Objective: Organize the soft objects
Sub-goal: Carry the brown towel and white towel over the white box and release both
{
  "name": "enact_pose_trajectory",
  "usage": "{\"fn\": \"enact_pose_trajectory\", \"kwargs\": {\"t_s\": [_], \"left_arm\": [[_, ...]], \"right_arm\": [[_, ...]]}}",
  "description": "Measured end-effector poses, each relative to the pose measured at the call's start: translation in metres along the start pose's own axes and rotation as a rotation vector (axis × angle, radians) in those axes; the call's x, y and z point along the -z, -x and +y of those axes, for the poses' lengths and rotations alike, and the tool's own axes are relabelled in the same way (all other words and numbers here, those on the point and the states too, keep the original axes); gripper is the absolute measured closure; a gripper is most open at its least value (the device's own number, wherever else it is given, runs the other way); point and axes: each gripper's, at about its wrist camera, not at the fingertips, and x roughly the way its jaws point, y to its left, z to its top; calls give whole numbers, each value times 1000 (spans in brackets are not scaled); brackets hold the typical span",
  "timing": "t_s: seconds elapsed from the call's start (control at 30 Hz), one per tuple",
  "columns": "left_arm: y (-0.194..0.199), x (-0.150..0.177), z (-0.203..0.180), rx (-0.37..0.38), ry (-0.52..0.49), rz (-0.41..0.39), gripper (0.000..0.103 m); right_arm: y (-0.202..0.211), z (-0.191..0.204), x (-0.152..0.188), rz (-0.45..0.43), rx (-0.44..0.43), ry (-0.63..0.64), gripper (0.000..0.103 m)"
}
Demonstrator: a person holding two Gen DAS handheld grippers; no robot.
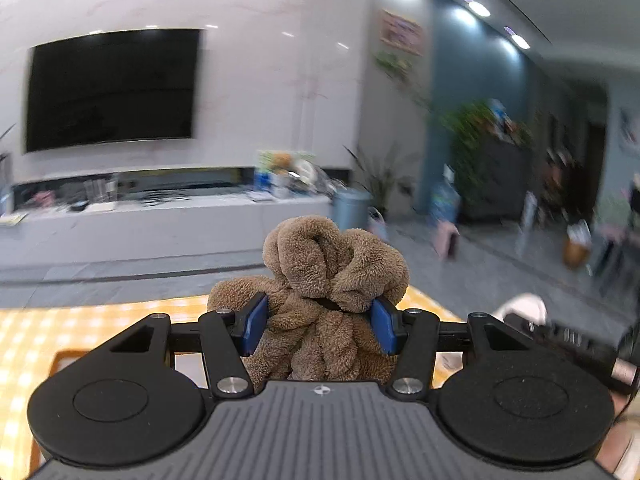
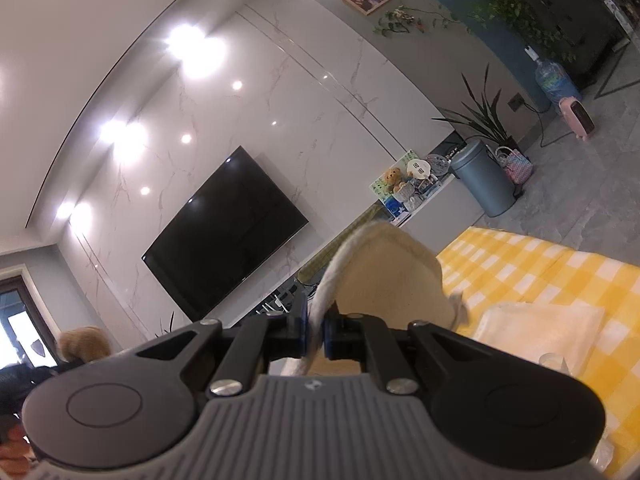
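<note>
A brown fluffy cloth bundle [image 1: 332, 272] is pinched between the blue pads of my left gripper [image 1: 320, 322], which is shut on it and holds it above the yellow checked tablecloth [image 1: 80, 320]. The same bundle shows blurred at the left edge of the right wrist view [image 2: 84, 344]. My right gripper [image 2: 316, 332] is shut on the whitish cord rim [image 2: 332, 276] of a cream cloth bag [image 2: 392, 272] and holds it up over the table [image 2: 540, 264]. The bag's inside is hidden.
A folded cream cloth [image 2: 540, 328] lies on the tablecloth, and a wooden tray edge [image 1: 60, 360] shows at lower left. Beyond the table are a wall television [image 1: 112, 88], a low white bench [image 1: 160, 216], a grey-blue bin [image 2: 484, 184], potted plants [image 1: 472, 148] and a pink heater [image 2: 580, 118].
</note>
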Motion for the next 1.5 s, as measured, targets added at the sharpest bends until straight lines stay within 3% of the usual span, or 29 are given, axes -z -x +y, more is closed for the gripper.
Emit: {"fn": "enact_pose_trajectory", "kwargs": {"t_s": [0.13, 0.23, 0.37, 0.53, 0.73, 0.9, 1.03, 1.23, 1.5], "left_arm": [[26, -5, 20, -63, 27, -59, 41], [43, -8, 35, -142, 64, -48, 41], [59, -5, 58, -164, 110, -23, 41], [71, 7, 85, -277, 127, 10, 41], [75, 31, 111, -342, 144, 77, 41], [71, 50, 128, -334, 169, 178, 41], [66, 65, 139, -316, 186, 236, 41], [55, 69, 135, -296, 103, 328, 41], [38, 82, 164, -254, 263, 489, 42]], "right_arm": [[-1, 0, -2, 4, 2, 12, 97], [0, 3, -2, 11, -10, 21, 97], [4, 25, -5, 0, -32, 115, 98], [10, 72, -7, -16, -151, 199, 98], [-6, 136, 0, 101, -348, 183, 98], [-26, 198, 26, 211, -494, 244, 98], [-45, 241, 62, 298, -563, 326, 98], [-78, 275, 128, 461, -534, 425, 99], [-94, 258, 147, 522, -437, 429, 99]]}}
